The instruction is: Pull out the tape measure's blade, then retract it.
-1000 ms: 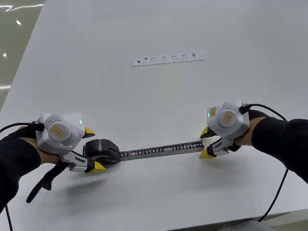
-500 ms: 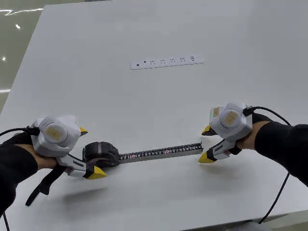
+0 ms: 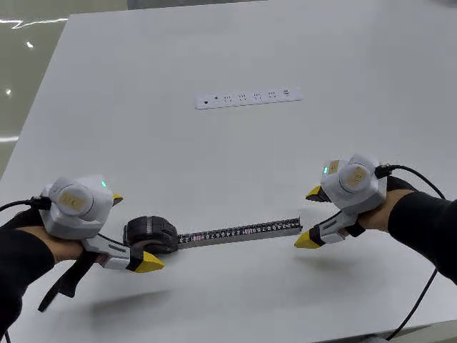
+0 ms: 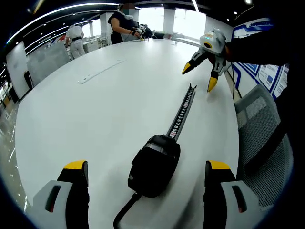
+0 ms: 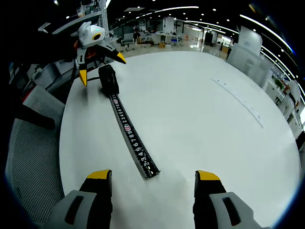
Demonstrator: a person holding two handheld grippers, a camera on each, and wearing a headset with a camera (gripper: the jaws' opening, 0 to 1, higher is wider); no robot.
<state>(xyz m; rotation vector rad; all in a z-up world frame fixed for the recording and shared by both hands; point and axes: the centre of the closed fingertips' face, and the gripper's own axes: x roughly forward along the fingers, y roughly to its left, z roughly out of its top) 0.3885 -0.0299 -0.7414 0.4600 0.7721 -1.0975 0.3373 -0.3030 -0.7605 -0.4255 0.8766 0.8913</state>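
Note:
A black tape measure case [image 3: 150, 232] lies on the white table [image 3: 214, 157], its blade [image 3: 239, 231] pulled out flat to the right. My left gripper [image 3: 133, 231] stands open around the case without pressing it; in the left gripper view the case [image 4: 155, 164] sits between the wide-apart yellow tips of that gripper [image 4: 146, 165]. My right gripper [image 3: 310, 216] is open just past the blade's end. From the right gripper view, the end hook [image 5: 150, 174] lies free on the table ahead of my right gripper [image 5: 153, 175], and the left gripper [image 5: 101, 67] is far back by the case [image 5: 108, 78].
A white power strip [image 3: 248, 97] lies flat at mid-table, well beyond the tape. The table's near edge runs just below both hands. A grey mesh chair [image 4: 259, 138] stands beside the table. People stand far off at the other end of the room.
The right gripper has let go of the blade's end and backed off to the right. The left gripper has drawn back left from the case. The blade stays out.

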